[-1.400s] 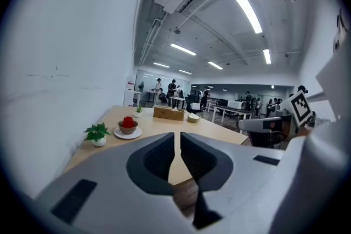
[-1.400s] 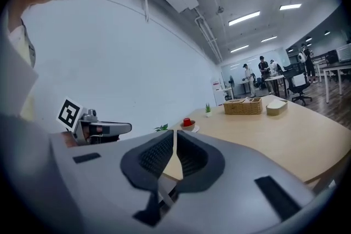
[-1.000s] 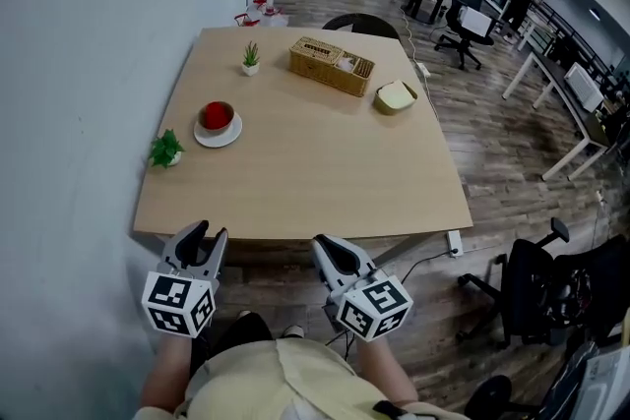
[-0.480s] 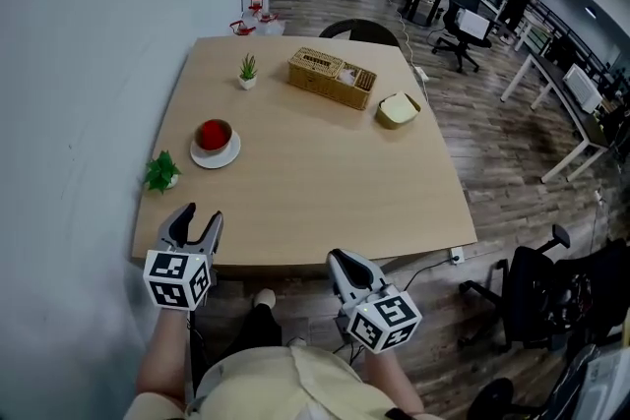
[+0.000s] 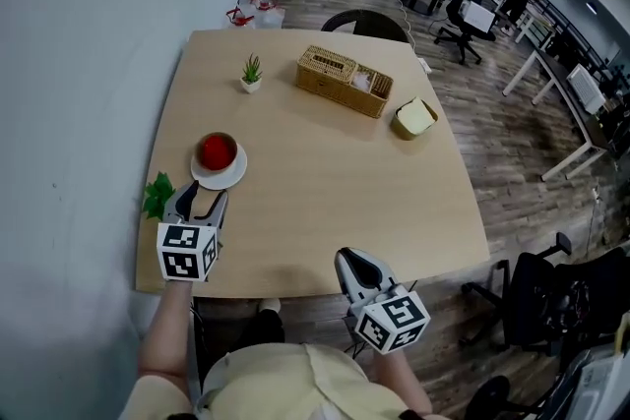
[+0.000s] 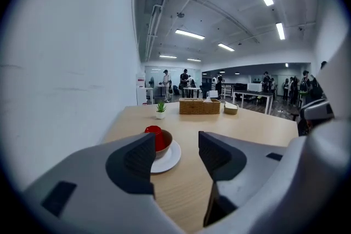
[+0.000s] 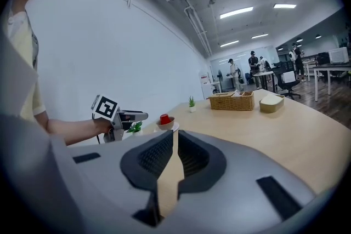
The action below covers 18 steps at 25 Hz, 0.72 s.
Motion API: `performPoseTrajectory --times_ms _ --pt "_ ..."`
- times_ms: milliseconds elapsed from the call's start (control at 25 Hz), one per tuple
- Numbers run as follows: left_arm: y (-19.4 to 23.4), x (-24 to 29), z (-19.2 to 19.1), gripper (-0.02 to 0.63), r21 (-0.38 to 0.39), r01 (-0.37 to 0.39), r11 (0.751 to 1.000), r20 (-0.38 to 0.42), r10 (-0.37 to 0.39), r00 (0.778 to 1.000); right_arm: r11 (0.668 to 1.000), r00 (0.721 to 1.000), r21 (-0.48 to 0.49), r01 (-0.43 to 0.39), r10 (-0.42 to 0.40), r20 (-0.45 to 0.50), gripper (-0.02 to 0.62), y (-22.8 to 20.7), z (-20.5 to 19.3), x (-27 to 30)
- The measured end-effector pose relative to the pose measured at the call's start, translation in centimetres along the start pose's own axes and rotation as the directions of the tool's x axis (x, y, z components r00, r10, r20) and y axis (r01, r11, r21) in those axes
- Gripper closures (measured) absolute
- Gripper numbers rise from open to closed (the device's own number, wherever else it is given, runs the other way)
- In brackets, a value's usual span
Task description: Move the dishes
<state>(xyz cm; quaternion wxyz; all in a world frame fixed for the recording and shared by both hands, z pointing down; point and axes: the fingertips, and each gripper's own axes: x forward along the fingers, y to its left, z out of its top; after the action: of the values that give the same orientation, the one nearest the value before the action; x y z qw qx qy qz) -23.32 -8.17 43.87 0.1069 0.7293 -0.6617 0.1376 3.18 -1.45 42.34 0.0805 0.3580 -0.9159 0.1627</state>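
Observation:
A white plate (image 5: 231, 174) on the wooden table (image 5: 325, 202) carries a brown bowl (image 5: 218, 155) with a red cup (image 5: 217, 150) upside down in it. My left gripper (image 5: 200, 199) hovers just short of the plate, apart from it. Its jaws have just been opening and stand open with nothing between them. In the left gripper view the bowl (image 6: 164, 143) and plate (image 6: 169, 159) lie ahead of the left gripper (image 6: 176, 155), slightly left. My right gripper (image 5: 351, 262) is shut and empty over the table's near edge. In the right gripper view the right gripper (image 7: 175, 152) points across the table, with the left gripper (image 7: 130, 115) off to its left.
A wicker basket (image 5: 345, 81) and a beige lidded container (image 5: 416, 117) stand at the far right of the table. One small potted plant (image 5: 252, 72) is at the back, another (image 5: 155, 196) beside my left gripper by the wall. Office chairs (image 5: 536, 295) stand right of the table.
Both grippers have moved forward from below the table's near edge to over it. The left one has come close to the plate and its jaws have opened wider.

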Motion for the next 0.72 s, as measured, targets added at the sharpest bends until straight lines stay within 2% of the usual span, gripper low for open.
performPoseTrajectory --times_ms 120,360,560,720 --pt "1.8 2.6 -0.1 0.376 -0.039 -0.003 0.999 -0.011 0.002 1.0 1.0 1.0 0.002 0.01 -0.01 -0.022 0.575 -0.4 0.3 1.8" --pt "4.4 7.6 -1.0 0.376 -0.042 -0.027 0.999 -0.065 0.025 0.998 1.0 0.998 0.02 0.024 -0.023 -0.063 0.575 -1.0 -0.1 5.1" --pt "6.4 10.5 -1.1 0.371 -0.071 -0.068 0.995 -0.06 0.064 0.996 0.999 0.996 0.028 0.025 -0.023 -0.092 0.575 -1.0 -0.7 7.2" --pt "6.8 11.9 -1.6 0.362 -0.079 -0.056 0.995 -0.092 0.049 0.995 0.999 0.994 0.034 0.018 -0.014 -0.108 0.575 -0.4 -0.6 8.4"
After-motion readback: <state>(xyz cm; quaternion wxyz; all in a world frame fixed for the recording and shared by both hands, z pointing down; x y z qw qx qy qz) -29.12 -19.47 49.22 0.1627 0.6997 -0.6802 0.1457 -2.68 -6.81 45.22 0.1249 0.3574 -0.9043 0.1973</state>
